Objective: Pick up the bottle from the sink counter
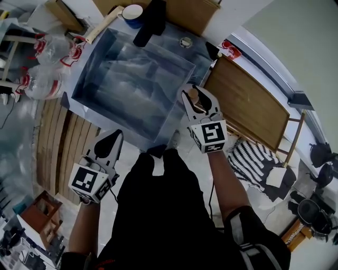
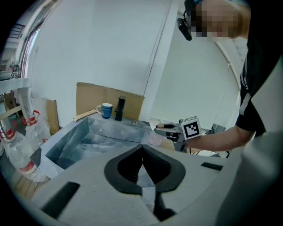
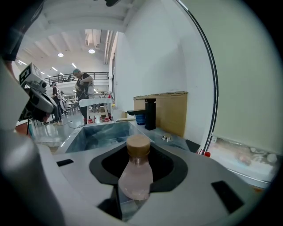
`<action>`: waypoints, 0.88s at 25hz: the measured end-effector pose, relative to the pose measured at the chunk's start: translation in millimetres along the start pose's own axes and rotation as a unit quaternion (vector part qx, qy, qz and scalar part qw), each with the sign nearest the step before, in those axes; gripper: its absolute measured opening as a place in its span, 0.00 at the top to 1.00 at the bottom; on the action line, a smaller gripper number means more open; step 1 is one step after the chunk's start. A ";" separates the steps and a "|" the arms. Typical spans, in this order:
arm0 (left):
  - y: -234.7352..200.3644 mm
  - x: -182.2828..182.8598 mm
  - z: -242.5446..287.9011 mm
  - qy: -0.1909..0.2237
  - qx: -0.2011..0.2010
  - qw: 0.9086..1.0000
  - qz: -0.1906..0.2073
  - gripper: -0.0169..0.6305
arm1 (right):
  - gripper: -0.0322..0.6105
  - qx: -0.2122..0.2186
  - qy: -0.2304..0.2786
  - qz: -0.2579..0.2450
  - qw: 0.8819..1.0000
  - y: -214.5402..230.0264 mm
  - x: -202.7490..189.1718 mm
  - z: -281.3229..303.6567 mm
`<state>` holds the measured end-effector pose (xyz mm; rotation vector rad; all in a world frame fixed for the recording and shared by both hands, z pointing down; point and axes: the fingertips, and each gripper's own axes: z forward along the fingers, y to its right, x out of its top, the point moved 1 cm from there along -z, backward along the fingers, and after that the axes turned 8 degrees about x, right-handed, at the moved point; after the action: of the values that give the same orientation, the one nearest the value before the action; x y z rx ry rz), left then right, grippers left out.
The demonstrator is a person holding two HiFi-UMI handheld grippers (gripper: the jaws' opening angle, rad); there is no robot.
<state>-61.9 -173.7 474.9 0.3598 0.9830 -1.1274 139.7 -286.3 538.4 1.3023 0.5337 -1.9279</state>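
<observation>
A small clear bottle (image 3: 135, 176) with a tan cap stands upright between the jaws of my right gripper (image 3: 138, 152), which is shut on its body. In the head view that bottle (image 1: 194, 96) and right gripper (image 1: 195, 101) are at the near right corner of the steel sink (image 1: 182, 66). From the left gripper view the bottle (image 2: 155, 137) looks pale pink in the right gripper (image 2: 170, 130). My left gripper (image 1: 115, 136) hangs off the sink's near left corner, its jaws (image 2: 142, 148) shut with nothing in them.
A black faucet (image 1: 150, 21) and a blue mug (image 1: 132, 11) stand behind the sink, with cardboard (image 2: 108, 99) against the wall. Several plastic bottles with red labels (image 1: 47, 68) lie at the left. A wooden board (image 1: 248, 103) and a striped cloth (image 1: 256, 161) are at the right.
</observation>
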 end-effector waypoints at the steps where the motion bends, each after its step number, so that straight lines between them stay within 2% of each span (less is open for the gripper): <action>1: 0.3 1.4 -1.3 0.003 -0.001 1.000 0.000 0.95 | 0.73 0.000 0.001 0.000 1.000 -1.4 3.0 -0.8; 16: -2.5 48.6 -17.7 0.075 -0.026 0.997 0.016 0.95 | 0.73 0.005 0.028 -0.017 0.999 -26.2 73.0 -32.4; 22: -2.8 62.0 -29.1 0.097 -0.033 0.995 0.013 0.95 | 0.73 0.011 0.029 -0.024 0.999 -43.2 89.5 -36.9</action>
<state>-72.8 -191.4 409.5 0.4337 1.1806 -1.0478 110.1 -263.9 439.1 1.3740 0.5800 -1.9454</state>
